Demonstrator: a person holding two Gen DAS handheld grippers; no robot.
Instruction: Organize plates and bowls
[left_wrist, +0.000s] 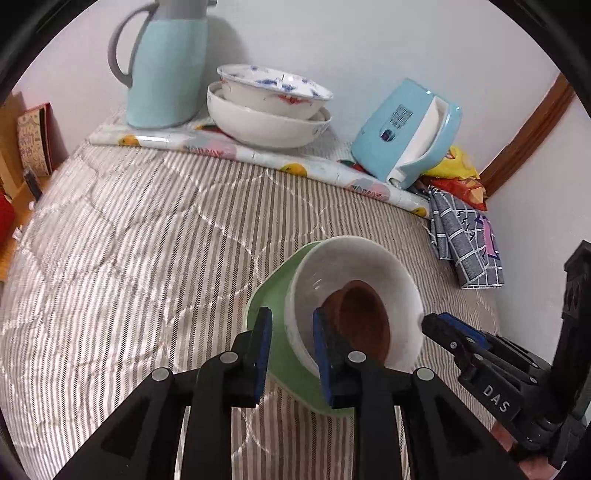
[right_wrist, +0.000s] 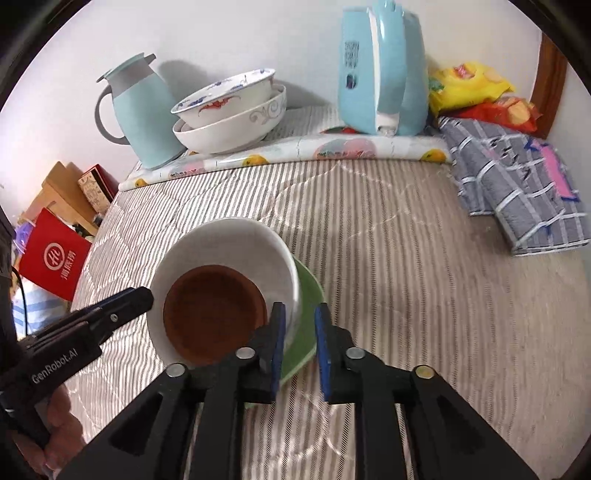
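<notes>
Blue-padded fingers (left_wrist: 264, 354) of the left gripper (left_wrist: 291, 354) and right gripper (right_wrist: 300, 343) stand slightly parted, straddling opposite rims without pinching. Between them a white ceramic bowl (right_wrist: 229, 243) holding a brown wooden saucer (right_wrist: 214, 314) sits on a green plate (left_wrist: 266, 295) upon the striped quilt (left_wrist: 129, 240).

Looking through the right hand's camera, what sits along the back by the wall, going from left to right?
Pale blue jug → stacked white bowls → light blue appliance → yellow and red snack bags. The grey checked cloth lies below the bags, nearer the camera.
</notes>
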